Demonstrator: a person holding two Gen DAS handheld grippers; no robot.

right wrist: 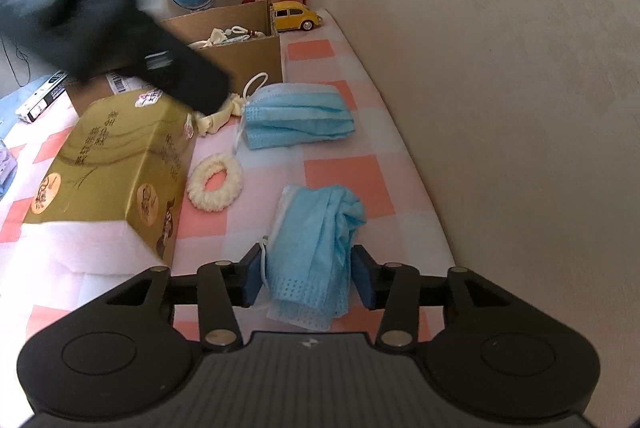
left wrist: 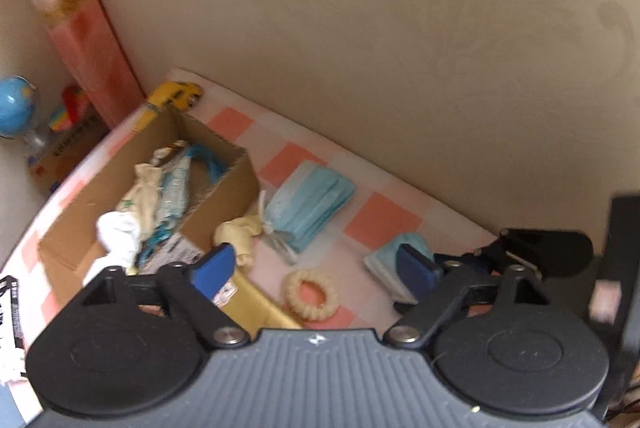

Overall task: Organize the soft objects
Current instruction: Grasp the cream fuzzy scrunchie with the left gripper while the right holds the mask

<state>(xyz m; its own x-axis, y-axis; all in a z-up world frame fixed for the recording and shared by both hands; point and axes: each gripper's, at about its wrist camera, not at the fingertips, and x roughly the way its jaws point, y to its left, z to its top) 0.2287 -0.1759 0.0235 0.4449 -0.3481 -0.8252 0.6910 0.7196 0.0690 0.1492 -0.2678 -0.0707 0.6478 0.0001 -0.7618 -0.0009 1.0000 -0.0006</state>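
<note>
Two light-blue face masks on checked cloth: crumpled mask [right wrist: 316,252] between right gripper [right wrist: 310,278] pads, contact unclear; folded stack [right wrist: 298,116] beside cardboard box [right wrist: 248,56]. Left gripper [left wrist: 316,270] wide, empty.

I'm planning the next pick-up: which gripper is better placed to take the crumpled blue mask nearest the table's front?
Right. The right gripper already straddles the crumpled mask, one jaw on each side. The left gripper stands open over the cream scrunchie, with nothing between its jaws.
</note>
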